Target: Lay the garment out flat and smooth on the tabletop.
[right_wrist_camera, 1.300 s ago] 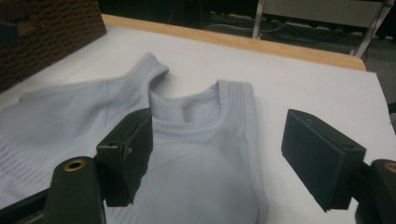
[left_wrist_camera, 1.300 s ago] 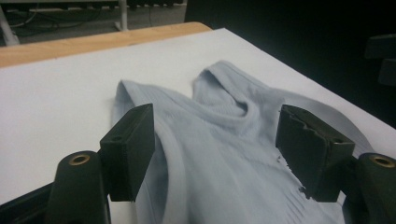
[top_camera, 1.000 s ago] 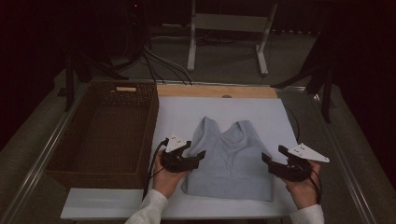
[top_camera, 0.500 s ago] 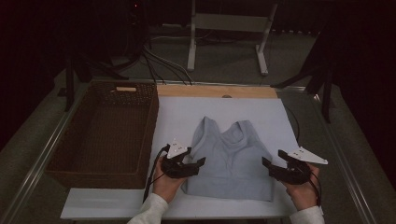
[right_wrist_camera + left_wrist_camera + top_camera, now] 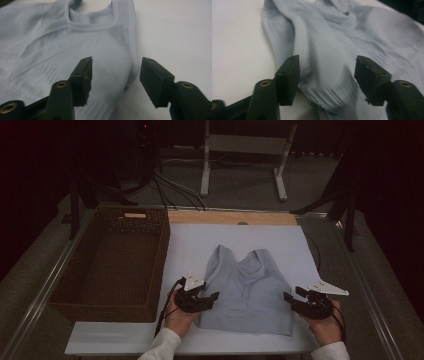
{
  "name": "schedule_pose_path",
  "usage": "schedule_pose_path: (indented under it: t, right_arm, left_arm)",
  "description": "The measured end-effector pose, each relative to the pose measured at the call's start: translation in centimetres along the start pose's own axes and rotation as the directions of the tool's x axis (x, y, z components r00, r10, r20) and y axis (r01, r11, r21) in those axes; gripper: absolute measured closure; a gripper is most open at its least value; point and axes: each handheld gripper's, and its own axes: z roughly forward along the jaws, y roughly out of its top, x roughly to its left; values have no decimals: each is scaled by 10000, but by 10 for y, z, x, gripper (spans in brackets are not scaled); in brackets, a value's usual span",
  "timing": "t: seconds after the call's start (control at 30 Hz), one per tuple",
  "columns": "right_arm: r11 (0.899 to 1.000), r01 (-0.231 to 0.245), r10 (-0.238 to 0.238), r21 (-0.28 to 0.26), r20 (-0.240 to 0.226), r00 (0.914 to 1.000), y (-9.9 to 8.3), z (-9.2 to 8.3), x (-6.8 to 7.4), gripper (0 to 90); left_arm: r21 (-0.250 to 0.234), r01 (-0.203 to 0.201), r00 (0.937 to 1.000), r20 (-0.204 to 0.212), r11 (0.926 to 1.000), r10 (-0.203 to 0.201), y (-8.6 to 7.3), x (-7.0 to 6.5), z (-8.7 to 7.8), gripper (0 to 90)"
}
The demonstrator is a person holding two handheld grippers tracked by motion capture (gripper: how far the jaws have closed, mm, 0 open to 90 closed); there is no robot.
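Left gripper [image 5: 212, 296] and right gripper [image 5: 287, 297], high view: set at opposite lower side edges of pale blue tank top [image 5: 247, 290], spread flat on white board [image 5: 190, 245]; wicker basket [image 5: 112, 260] alongside.

Left gripper view: jaws half open, just closing, bunched ribbed side seam between them, pads apparently not yet pressing.

Right gripper view: jaws half open, just closing, straddling the opposite side edge, unpinched.

Handling, judged: light, soft, limp knit; best pinched at thicker seams and hem.
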Motion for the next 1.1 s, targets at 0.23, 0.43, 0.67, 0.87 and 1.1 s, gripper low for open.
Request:
schedule_pose_path:
  t: [0.23, 0.43, 0.67, 0.87, 1.1]
  right_arm:
    - [9975, -83, 86, 697, -41, 10000, -1, 9, -3, 541]
    - [9945, 291, -259, 1008, -333, 9991, 3, 14, 1, 838]
    - [9971, 520, -520, 550, -11, 9986, 13, 11, 3, 862]
    - [9983, 492, -498, 318, 168, 9986, 21, 15, 1, 862]
    - [9945, 929, -935, 484, 109, 9956, 21, 21, 9, 855]
  left_arm:
    - [214, -180, 9998, -83, 9996, 182, 4, 0, 6, 757]
    - [-42, -361, 9993, 130, 9993, 361, 13, -4, 3, 851]
    - [-714, 86, 9999, -83, 9974, -93, 28, 6, -5, 853]
    - [-684, 147, 9976, -668, 9976, -193, 30, 20, -1, 854]
    - [-252, -130, 9944, -1052, 9996, 102, 24, 25, 5, 849]
